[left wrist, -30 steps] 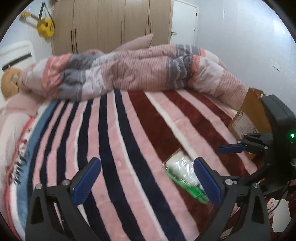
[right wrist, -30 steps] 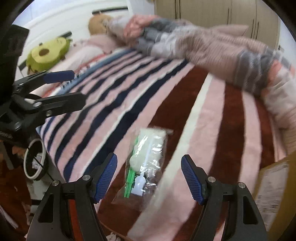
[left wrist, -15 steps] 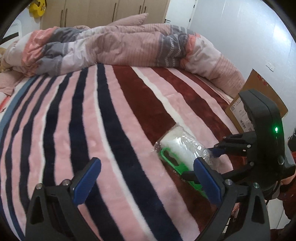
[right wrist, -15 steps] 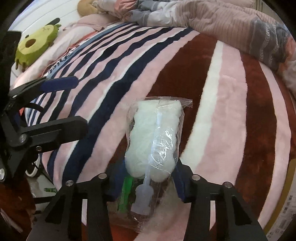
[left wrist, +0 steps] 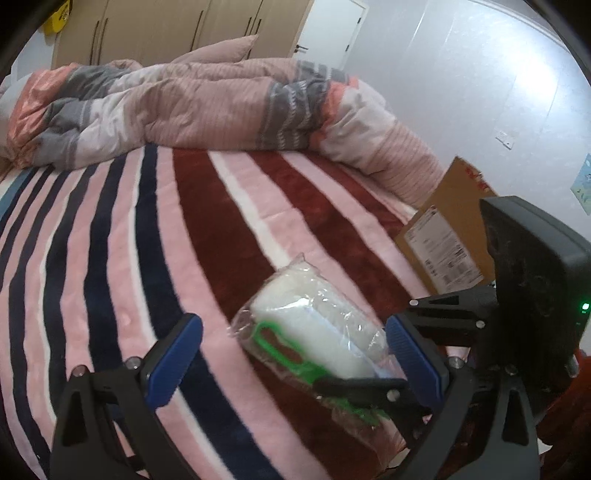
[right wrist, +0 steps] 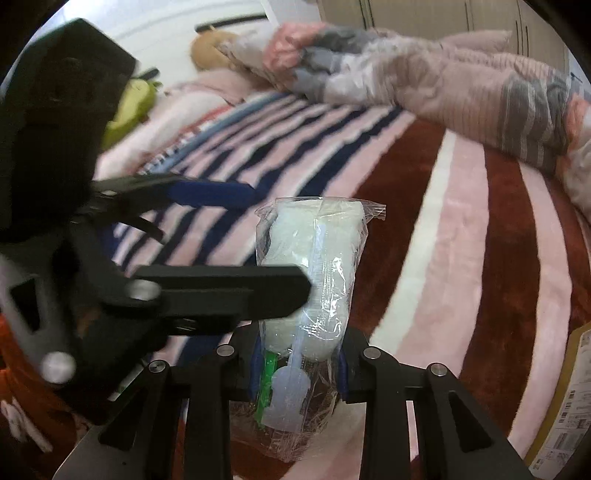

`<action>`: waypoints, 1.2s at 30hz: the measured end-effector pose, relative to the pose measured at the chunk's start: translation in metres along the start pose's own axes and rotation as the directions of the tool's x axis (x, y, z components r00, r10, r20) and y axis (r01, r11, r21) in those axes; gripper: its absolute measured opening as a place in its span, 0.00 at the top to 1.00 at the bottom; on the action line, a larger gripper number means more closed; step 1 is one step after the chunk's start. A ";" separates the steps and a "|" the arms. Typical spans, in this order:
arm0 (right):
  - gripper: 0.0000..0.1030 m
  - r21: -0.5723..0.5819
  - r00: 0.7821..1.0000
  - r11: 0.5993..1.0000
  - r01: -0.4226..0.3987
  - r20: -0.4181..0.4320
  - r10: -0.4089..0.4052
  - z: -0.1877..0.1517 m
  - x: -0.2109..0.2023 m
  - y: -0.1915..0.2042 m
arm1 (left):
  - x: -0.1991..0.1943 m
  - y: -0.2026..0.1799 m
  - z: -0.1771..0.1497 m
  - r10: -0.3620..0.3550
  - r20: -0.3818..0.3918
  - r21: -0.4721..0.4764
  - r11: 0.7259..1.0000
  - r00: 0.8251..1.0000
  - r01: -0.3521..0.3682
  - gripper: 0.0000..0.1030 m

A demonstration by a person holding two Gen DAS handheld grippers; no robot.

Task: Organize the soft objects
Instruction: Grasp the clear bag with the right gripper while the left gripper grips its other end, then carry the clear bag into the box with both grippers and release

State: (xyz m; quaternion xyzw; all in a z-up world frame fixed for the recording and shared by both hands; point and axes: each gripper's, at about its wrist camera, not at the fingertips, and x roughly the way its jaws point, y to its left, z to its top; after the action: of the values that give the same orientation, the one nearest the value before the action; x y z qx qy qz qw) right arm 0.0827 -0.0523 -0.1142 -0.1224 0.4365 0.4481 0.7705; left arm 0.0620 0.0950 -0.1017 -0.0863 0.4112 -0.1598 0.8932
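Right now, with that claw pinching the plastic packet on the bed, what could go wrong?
1. The right claw, closing, grips only the near end of the plastic packet, mostly crinkly wrap; it could slip or tear on lifting.
2. The open left claw sits close beside the packet, so the two claws might bump.
3. The plush striped blanket could catch a fingertip.

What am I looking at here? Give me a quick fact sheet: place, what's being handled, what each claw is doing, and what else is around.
place: a bed under a striped blanket
item handled: clear plastic packet of white fluffy stuff with green plastic parts
right claw: closing on the packet's near end, which sits between its blue pads
left claw: open, fingers either side of the packet
also there: rumpled duvet, cardboard box, green plush toy, wardrobe
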 end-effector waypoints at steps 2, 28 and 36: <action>0.75 -0.013 0.999 1.000 -0.012 0.047 0.013 0.002 -0.015 0.004 | -0.003 -0.006 0.004 -0.010 0.007 0.006 1.000 1.000 0.010 0.09; 0.75 -0.001 0.905 0.995 0.099 0.416 -0.089 -0.023 -0.236 -0.062 | -0.067 -0.198 0.110 -0.122 0.198 0.248 0.966 0.972 0.071 0.57; 0.75 0.084 0.882 0.985 0.149 0.439 -0.171 -0.055 -0.269 -0.120 | -0.022 -0.269 0.141 -0.158 0.150 0.332 0.938 0.976 0.101 0.57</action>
State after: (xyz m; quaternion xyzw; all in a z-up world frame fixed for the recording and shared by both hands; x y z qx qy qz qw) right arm 0.0885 -0.3093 0.0395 -0.0341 0.2480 0.3884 0.8869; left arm 0.0983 -0.1449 0.0819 0.0202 0.2930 -0.2755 0.9153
